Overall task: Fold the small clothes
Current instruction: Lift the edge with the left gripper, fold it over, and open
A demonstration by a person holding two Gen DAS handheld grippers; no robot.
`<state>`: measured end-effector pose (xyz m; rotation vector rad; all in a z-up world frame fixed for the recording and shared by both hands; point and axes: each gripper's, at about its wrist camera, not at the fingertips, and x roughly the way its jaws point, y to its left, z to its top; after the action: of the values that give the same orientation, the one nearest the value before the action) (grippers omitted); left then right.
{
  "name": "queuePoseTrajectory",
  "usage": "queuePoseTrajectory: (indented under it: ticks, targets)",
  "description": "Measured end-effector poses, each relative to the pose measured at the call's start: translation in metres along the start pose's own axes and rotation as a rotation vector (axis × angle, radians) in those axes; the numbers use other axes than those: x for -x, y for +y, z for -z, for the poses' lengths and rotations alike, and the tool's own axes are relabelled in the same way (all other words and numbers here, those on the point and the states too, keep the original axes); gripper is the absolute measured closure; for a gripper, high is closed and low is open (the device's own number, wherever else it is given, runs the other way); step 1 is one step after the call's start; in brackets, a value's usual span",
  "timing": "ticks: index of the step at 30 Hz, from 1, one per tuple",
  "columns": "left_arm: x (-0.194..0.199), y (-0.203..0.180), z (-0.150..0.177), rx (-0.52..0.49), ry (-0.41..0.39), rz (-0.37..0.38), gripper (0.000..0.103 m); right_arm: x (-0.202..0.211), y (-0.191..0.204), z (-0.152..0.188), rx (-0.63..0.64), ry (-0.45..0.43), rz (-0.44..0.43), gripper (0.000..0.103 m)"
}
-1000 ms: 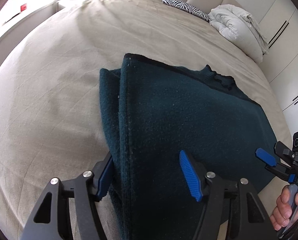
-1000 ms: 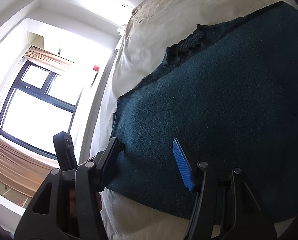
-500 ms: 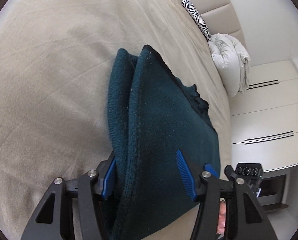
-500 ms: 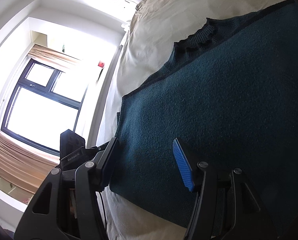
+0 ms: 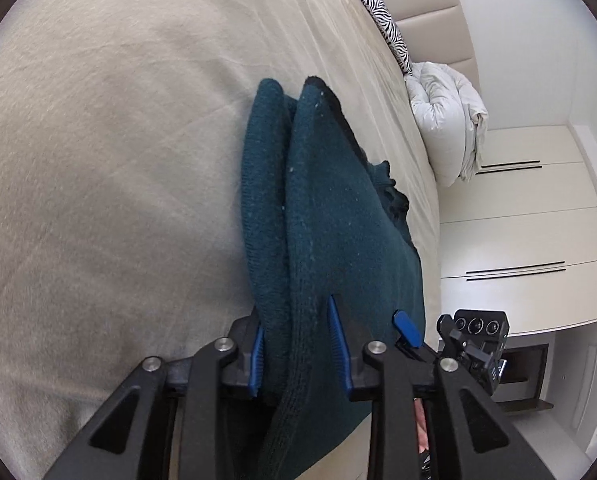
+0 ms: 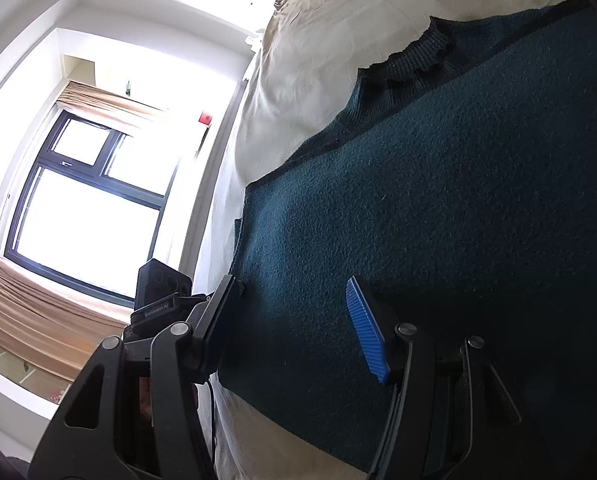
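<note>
A dark teal knitted sweater [image 5: 338,240] lies folded on the beige bed [image 5: 118,160]. My left gripper [image 5: 298,348] is shut on the sweater's thick folded edge, with the layers squeezed between its blue pads. In the right wrist view the sweater [image 6: 438,220] fills the right side, its ribbed collar [image 6: 414,60] toward the top. My right gripper [image 6: 298,320] is open, and its blue-padded finger [image 6: 366,328] stands over the cloth near the sweater's near corner. The right gripper also shows in the left wrist view [image 5: 408,328], beside the sweater.
A zebra-print pillow [image 5: 386,28] and a white duvet [image 5: 446,120] lie at the head of the bed. White wardrobe doors [image 5: 518,208] stand beyond the bed. A bright window [image 6: 90,208] with tan curtains is on the other side.
My left gripper has closed on the sweater's folded edge and turned, so the fold now stands narrow. The right gripper has stayed open over the sweater.
</note>
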<state>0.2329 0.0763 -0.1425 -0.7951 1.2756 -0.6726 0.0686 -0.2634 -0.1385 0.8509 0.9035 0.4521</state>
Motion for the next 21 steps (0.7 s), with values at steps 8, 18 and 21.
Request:
queuePoseTrajectory:
  ticks: [8, 18, 21]
  targets:
    - [0.003, -0.012, 0.005, -0.047, -0.015, -0.073, 0.086, -0.020, 0.005, -0.008, 0.023, 0.056, 0.022, 0.047]
    - [0.013, -0.065, 0.009, -0.154, -0.036, -0.061, 0.088, -0.027, -0.013, -0.019, -0.075, 0.065, -0.026, 0.049]
    - [0.011, -0.092, 0.011, -0.196, -0.039, -0.058, 0.088, -0.007, -0.021, -0.026, -0.130, 0.026, -0.088, 0.047]
